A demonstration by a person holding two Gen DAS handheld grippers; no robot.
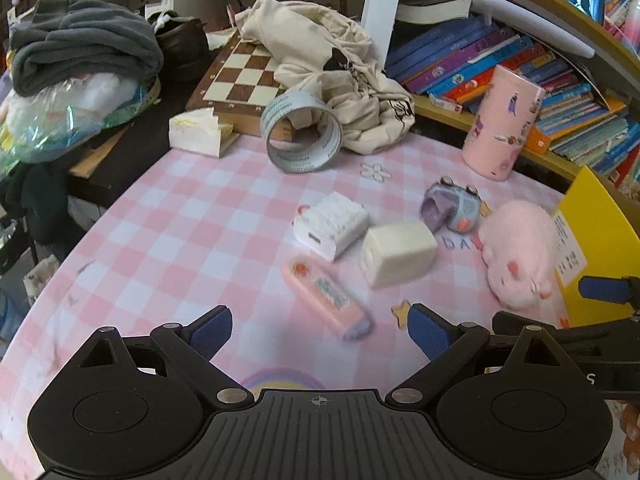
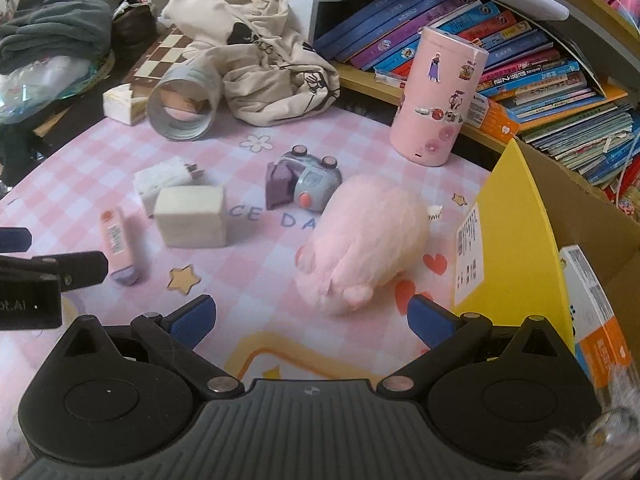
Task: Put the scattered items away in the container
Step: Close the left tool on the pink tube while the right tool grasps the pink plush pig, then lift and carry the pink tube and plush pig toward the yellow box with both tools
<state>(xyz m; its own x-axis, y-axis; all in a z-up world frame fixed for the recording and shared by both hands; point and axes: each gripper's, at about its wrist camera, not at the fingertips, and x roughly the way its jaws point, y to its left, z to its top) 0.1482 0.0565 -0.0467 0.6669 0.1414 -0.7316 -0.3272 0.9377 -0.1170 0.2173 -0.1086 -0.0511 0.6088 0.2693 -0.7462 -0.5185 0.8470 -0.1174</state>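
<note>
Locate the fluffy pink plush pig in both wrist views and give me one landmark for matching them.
Left wrist view: the fluffy pink plush pig lies at the right, against the yellow cardboard box.
Right wrist view: it lies at centre, just ahead of the right hand-held gripper, with the box to its right.
Shared landmark: the tall pink sticker-covered canister standing behind the pig in both views.

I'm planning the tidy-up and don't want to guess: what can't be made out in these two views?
- Yellow box: its inside is mostly cut off by the right edge in the right wrist view; the left wrist view shows only an outer wall.
- Pink tube: label blurred in the left wrist view, too small in the right.
- Chessboard: far part hidden under the cloth bag.
</note>
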